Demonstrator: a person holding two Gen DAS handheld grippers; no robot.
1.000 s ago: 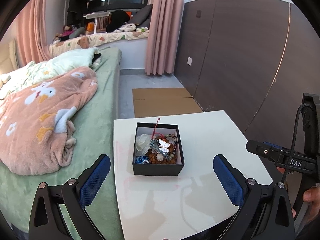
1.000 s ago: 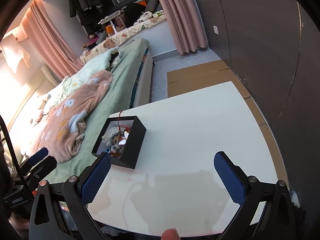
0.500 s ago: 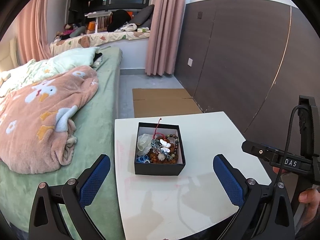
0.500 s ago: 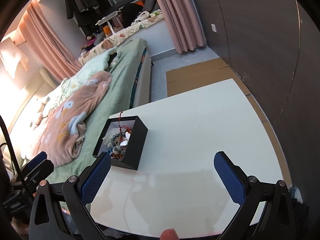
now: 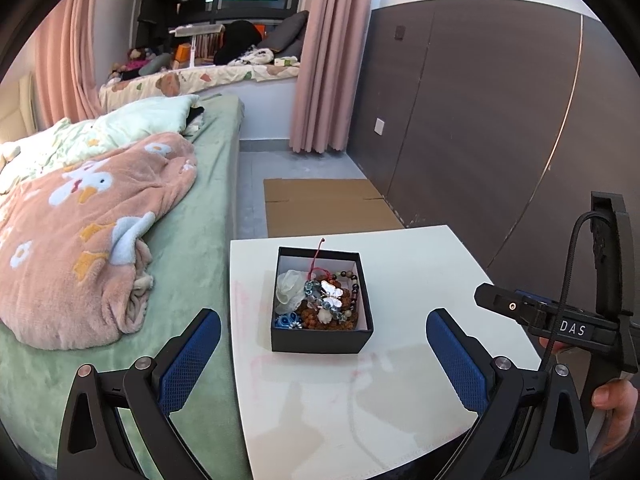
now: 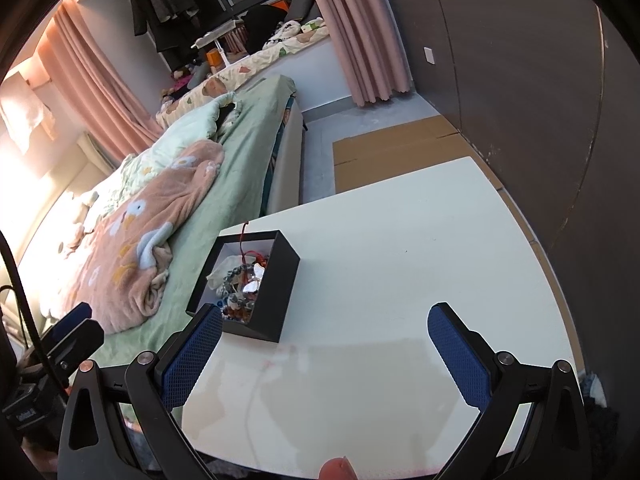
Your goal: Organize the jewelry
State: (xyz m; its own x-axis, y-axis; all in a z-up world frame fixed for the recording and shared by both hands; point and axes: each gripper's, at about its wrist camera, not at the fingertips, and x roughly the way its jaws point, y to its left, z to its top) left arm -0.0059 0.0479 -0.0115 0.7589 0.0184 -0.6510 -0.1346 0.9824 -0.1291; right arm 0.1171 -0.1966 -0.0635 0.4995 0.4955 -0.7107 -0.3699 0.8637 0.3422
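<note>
Small black square cardboard box [image 5: 322, 336] sits centre frame in left wrist view, on white rectangular tabletop [image 5: 400, 400], w/ beaded bracelets, red cord and silver butterfly piece [image 5: 331, 294] heaped inside. Left gripper [image 5: 323, 356] is spread wide, nothing btwn blue pads, just short of box. Right gripper [image 6: 325, 350] is also wide apart, empty; box at its left pad, centre-left of right wrist frame.
</note>
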